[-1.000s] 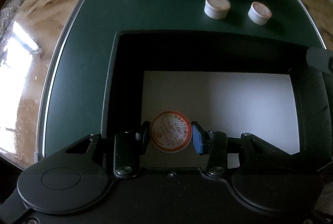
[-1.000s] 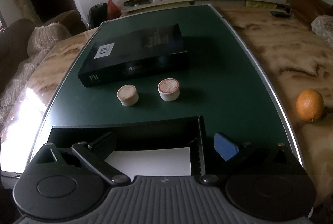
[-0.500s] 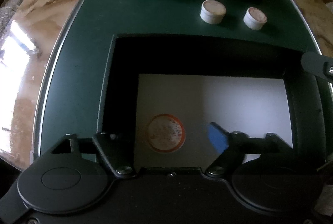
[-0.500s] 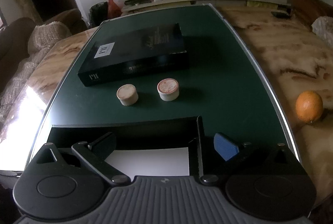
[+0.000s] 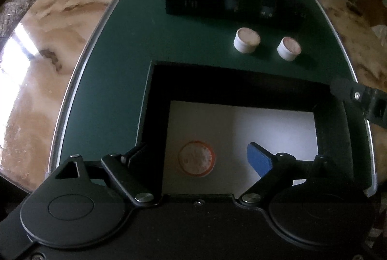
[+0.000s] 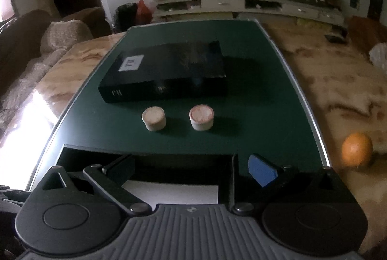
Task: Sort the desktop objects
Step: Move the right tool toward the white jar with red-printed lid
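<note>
Below my left gripper (image 5: pixel 197 159), spread wide and holding nothing, an orange-rimmed round tin (image 5: pixel 196 158) lies on the white floor of the black box (image 5: pixel 157 95), near its left wall. My right gripper (image 6: pixel 191 169) gapes empty over the box's right wall. Two small jars (image 6: pixel 154 119) (image 6: pixel 201 117) and a black book (image 6: pixel 167 75) sit upper centre; an orange (image 6: pixel 357 150) lies right.

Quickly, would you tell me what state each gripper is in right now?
Left gripper: open, holding nothing; the round container lies free in the black box.
Right gripper: open, holding nothing.
</note>
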